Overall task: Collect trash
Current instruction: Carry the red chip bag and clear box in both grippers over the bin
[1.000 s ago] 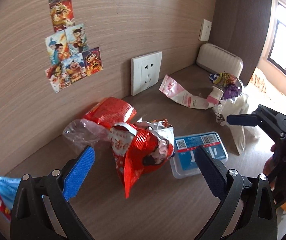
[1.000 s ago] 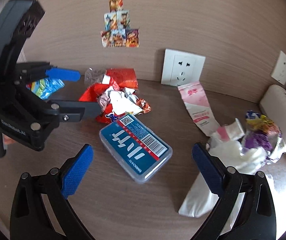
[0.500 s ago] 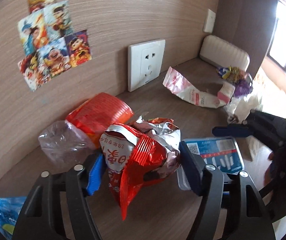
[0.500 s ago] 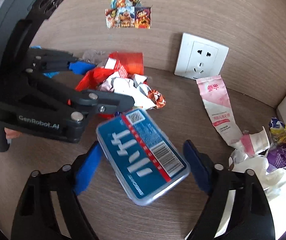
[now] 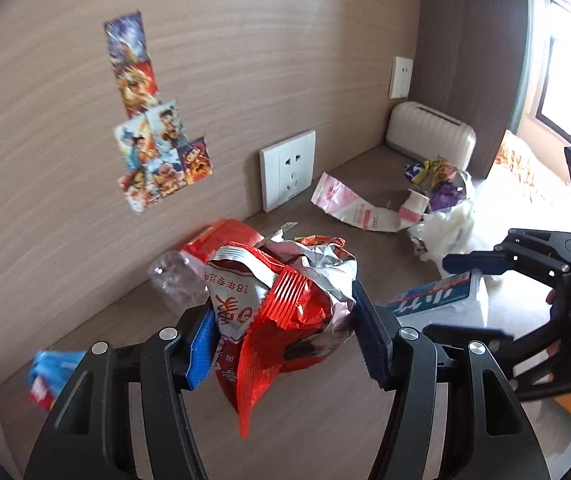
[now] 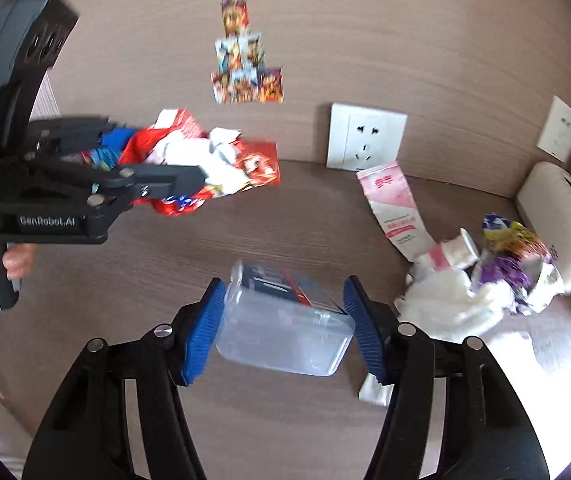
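Now the brown wood-grain desk [image 6: 285, 220] is filling the lower half of both views, with the pale panelled wall [image 5: 245, 40] rising behind it. Low in the left wrist view, the left gripper [image 5: 285, 344] is pinching a crumpled red and silver snack bag [image 5: 281, 308]; its jaws have just been closing, and both blue pads are pressing into the bag, which is hanging clear of the desk. At bottom centre of the right wrist view, the right gripper [image 6: 285, 328] is clamping a clear plastic box with a blue label [image 6: 285, 320]; its jaws have likewise just been closing, a pad pressing on each side, the box tilting above the desk. At right, a white plastic bag [image 6: 457, 304] is lying beside a flattened pink carton [image 6: 393, 204]. Upper centre, cartoon stickers [image 6: 245, 64] are clinging to the wall.
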Tool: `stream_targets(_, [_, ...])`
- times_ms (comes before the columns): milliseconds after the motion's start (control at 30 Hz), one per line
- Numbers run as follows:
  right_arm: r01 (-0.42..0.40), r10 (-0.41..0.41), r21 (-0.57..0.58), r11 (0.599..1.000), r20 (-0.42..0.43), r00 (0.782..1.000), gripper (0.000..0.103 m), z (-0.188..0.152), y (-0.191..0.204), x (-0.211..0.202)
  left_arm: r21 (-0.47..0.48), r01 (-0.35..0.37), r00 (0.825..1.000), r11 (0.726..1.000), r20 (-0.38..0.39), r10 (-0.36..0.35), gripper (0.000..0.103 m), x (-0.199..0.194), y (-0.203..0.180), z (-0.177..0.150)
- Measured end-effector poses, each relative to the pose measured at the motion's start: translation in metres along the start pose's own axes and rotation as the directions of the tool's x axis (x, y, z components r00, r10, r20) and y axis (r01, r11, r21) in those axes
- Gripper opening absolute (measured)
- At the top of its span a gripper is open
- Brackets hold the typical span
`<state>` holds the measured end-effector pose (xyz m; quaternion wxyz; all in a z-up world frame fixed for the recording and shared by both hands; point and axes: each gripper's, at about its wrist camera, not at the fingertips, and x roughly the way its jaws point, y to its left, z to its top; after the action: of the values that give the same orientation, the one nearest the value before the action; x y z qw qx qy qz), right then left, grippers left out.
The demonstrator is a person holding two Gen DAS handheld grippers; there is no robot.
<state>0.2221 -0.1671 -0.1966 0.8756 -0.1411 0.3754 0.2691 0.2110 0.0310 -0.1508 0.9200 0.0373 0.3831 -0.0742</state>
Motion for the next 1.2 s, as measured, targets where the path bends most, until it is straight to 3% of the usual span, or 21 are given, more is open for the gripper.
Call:
stream_targets(233, [0.007,-0.007,-0.013,1.0,-0.032,0.999,0.061,-0.014,0.007,-0.014,-0.059,0.002,1.0,0.998,-0.015,-0.003,0.059,-0.018,-0.014,-0.018])
stream_targets(400, [0.046,-0.046,-0.013,0.999,-0.033,0.998,0.061,-0.022,0.01,-0.041,-0.044,0.028,1.0,0.999,-0.01,-0.029,0.059,-0.029,-0.037,-0.024])
stream_targets(700, [0.186,-0.184,0.071,0.98,-0.032,0.982,0.061,-0.066,-0.01,-0.119,0.072,0.173,0.985,0.982,0.004,-0.174,0.059,-0.041,-0.125,-0.019])
stream_targets(900, [0.301,-0.29,0.178,0.937,-0.083,0.953,0.061,-0.122,-0.032,-0.174,0.187,0.3,0.954,0.935,-0.034,-0.299,0.059,-0.044,-0.204,-0.021])
stream_targets(1200, [0.403,-0.365,0.346,0.847,-0.171,0.915,0.061,-0.2,-0.063,-0.222,0.308,0.457,0.89,0.835,-0.153,-0.43,0.059,-0.035,-0.312,-0.05])
